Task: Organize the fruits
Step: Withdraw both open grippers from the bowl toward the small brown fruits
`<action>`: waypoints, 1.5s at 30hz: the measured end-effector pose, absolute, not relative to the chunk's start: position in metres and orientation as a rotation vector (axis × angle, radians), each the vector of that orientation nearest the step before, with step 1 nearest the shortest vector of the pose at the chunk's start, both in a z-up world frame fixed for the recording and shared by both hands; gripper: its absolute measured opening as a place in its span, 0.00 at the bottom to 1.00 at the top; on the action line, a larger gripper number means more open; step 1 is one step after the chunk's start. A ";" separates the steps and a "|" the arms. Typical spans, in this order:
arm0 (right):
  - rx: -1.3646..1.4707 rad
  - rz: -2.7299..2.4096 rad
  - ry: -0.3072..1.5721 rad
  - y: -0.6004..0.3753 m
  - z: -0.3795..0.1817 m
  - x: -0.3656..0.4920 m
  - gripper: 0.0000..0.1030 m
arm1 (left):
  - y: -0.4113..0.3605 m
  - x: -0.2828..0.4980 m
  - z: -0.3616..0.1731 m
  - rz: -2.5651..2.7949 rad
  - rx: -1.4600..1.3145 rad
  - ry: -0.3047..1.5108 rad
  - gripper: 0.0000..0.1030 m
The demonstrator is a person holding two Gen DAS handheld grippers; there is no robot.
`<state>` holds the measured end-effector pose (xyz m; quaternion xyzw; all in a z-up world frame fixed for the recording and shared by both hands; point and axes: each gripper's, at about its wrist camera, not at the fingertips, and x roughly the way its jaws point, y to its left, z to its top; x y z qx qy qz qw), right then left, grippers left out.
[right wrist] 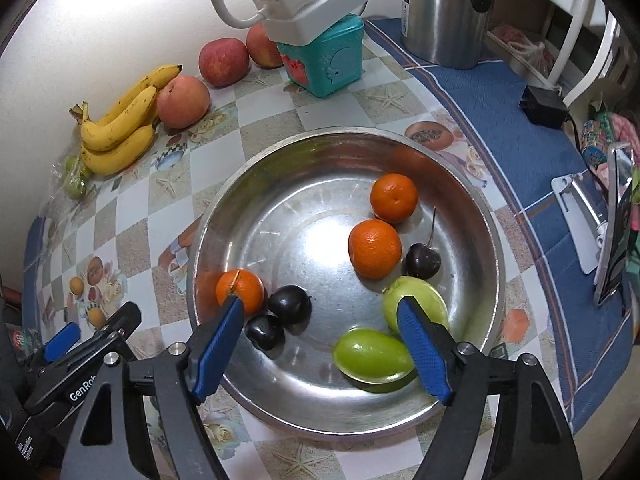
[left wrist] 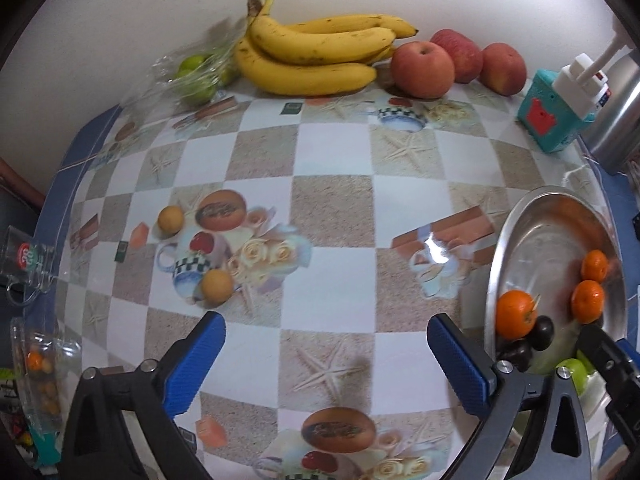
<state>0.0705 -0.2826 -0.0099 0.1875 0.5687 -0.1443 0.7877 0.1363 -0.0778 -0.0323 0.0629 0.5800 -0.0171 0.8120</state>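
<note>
Checkered tablecloth (left wrist: 332, 208); both claws, left (left wrist: 326, 354) and right (right wrist: 320, 334), gape empty over steel bowl (right wrist: 280, 160)

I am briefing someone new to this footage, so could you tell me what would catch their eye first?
The steel bowl in the middle of the right wrist view draws the eye, holding three oranges, dark cherries and two green fruits. Against the wall lie a yellow banana bunch and red apples. The right gripper hangs open over the bowl, with nothing between its blue pads.
</note>
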 end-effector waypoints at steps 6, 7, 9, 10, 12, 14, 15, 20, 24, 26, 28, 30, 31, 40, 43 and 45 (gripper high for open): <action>0.389 -0.302 1.192 -0.277 -0.004 0.071 0.90 | -0.065 0.134 -0.029 0.002 0.133 1.219 1.00; 0.391 -0.299 1.187 -0.276 -0.003 0.071 0.90 | -0.063 0.134 -0.028 0.006 0.134 1.217 1.00; 0.395 -0.296 1.184 -0.275 -0.002 0.071 0.90 | -0.060 0.132 -0.026 0.017 0.143 1.210 1.00; 0.395 -0.297 1.185 -0.275 -0.002 0.072 0.90 | -0.059 0.132 -0.025 0.020 0.147 1.208 1.00; 0.394 -0.296 1.188 -0.274 -0.003 0.072 0.90 | -0.056 0.130 -0.024 0.025 0.151 1.203 1.00; 0.393 -0.298 1.190 -0.274 -0.003 0.072 0.90 | -0.055 0.129 -0.023 0.026 0.152 1.202 1.00; 0.394 -0.298 1.191 -0.273 -0.003 0.072 0.90 | -0.054 0.128 -0.022 0.025 0.156 1.200 1.00; 0.402 -0.293 1.189 -0.274 -0.003 0.072 0.90 | -0.050 0.126 -0.021 0.026 0.161 1.196 1.00; 0.410 -0.286 1.177 -0.271 -0.002 0.074 0.90 | -0.047 0.126 -0.019 0.028 0.163 1.194 1.00; 0.407 -0.284 1.171 -0.270 -0.001 0.075 0.90 | -0.045 0.127 -0.018 0.025 0.166 1.192 1.00; 0.401 -0.279 1.175 -0.267 -0.001 0.076 0.90 | -0.044 0.127 -0.017 0.019 0.168 1.192 1.00; 0.386 -0.280 1.191 -0.264 -0.004 0.078 0.90 | -0.042 0.128 -0.016 0.009 0.161 1.195 1.00; 0.381 -0.280 1.197 -0.262 -0.005 0.078 0.90 | -0.041 0.129 -0.016 0.007 0.159 1.195 1.00; 0.318 -0.286 1.214 -0.252 -0.008 0.081 0.90 | -0.024 0.137 -0.010 0.031 0.139 1.179 1.00; 0.306 -0.274 1.206 -0.246 -0.005 0.082 0.90 | -0.011 0.142 -0.003 0.050 0.107 1.154 1.00; 0.298 -0.263 1.202 -0.240 -0.003 0.084 0.90 | -0.003 0.144 0.001 0.043 0.091 1.142 1.00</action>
